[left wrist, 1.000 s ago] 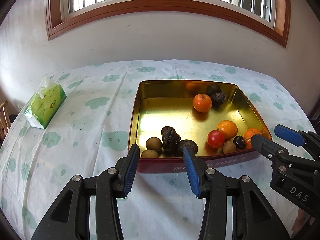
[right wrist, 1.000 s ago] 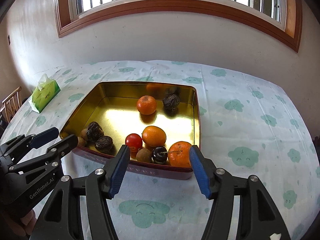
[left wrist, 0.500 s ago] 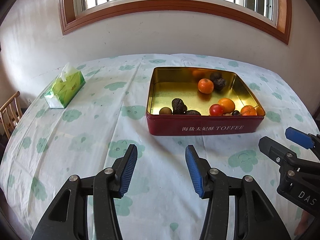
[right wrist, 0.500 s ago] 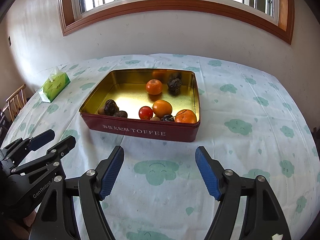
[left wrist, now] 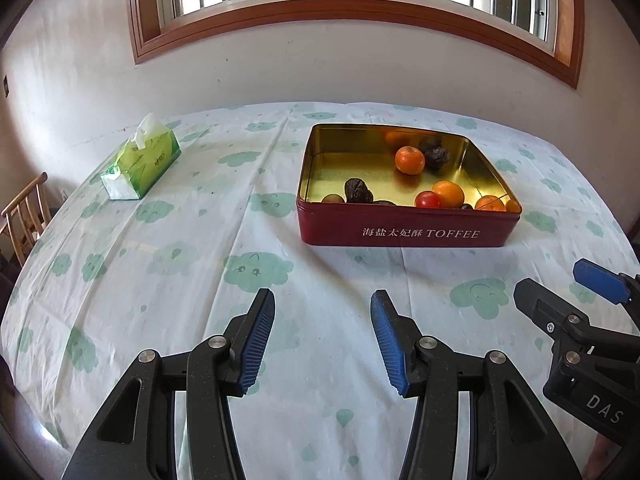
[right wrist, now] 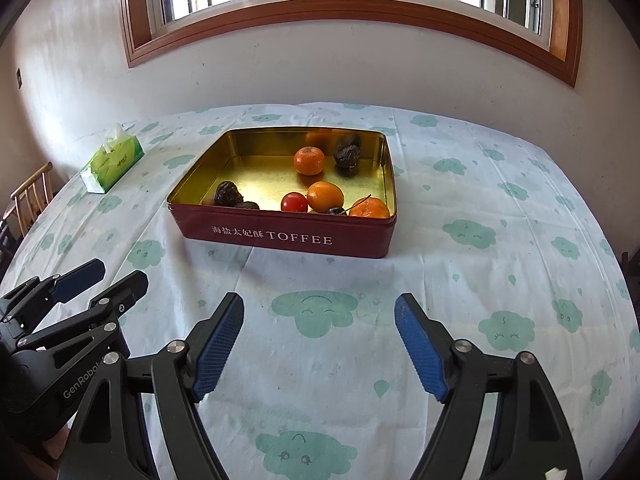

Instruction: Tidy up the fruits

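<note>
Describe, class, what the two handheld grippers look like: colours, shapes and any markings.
Both the left gripper and right gripper have black skeletal plastic fingers with cut-out openings and silver pivot screws, tipped with blue ribbed pads. White lettering reads "GenRobot" on the left body and "DAS" on the right. No cables or sleeves show.

A red tin [right wrist: 288,236] with a shiny gold inside sits open on the worktop, with white words on its near side. All the fruit lies inside it. One orange [right wrist: 309,161] sits toward the far side, next to a dark wrinkly fruit [right wrist: 347,153]. Near the front wall are a small red tomato [right wrist: 294,202], two more oranges [right wrist: 325,196] [right wrist: 370,208] and a dark cherry [right wrist: 337,211]. Two more dark wrinkly fruits [right wrist: 227,194] lie at the near left.
</note>
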Motion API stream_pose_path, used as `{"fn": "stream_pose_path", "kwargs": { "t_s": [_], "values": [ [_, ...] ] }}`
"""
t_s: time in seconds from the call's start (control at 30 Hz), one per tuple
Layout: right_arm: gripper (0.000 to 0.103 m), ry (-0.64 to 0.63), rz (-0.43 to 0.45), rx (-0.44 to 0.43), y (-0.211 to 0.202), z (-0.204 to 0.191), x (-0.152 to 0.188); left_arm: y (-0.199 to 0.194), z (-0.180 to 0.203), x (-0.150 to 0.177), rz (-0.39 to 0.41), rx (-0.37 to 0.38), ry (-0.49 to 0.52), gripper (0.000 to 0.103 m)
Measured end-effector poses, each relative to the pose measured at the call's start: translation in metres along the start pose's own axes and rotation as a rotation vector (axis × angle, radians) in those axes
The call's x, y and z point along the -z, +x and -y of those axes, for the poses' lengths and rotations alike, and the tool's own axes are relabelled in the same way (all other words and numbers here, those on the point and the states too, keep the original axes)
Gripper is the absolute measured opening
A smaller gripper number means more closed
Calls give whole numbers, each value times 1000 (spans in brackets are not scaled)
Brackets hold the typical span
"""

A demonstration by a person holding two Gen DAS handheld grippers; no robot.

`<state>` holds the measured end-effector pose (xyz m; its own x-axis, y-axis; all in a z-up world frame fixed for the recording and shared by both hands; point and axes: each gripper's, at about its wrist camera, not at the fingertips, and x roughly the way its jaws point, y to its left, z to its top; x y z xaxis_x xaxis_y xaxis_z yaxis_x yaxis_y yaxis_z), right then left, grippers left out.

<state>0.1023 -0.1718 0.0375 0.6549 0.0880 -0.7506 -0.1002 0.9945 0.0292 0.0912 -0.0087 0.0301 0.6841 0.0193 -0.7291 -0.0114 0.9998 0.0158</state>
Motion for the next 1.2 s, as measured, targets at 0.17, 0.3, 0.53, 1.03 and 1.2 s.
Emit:
{"fn": "stream_pose_path", "kwargs": {
  "t_s": [0.17,0.3,0.53,1.03,1.2],
  "values": [
    [83,-2,15,5,-4,-1,0,-2,2,0,8,-1,8,51],
    [83,1,13,3,-4,-1,0,-2,3,0,10,0,9,51],
    [83,6,10,1,-4,-1,1,-1,4,1,2,7,9,51],
    [83,20,8,3,-1,4,0,-2,5,1,6,4,7,51],
    [83,22,7,6,0,5,0,-2,5,-1,5,6,6,51]
  ]
}}
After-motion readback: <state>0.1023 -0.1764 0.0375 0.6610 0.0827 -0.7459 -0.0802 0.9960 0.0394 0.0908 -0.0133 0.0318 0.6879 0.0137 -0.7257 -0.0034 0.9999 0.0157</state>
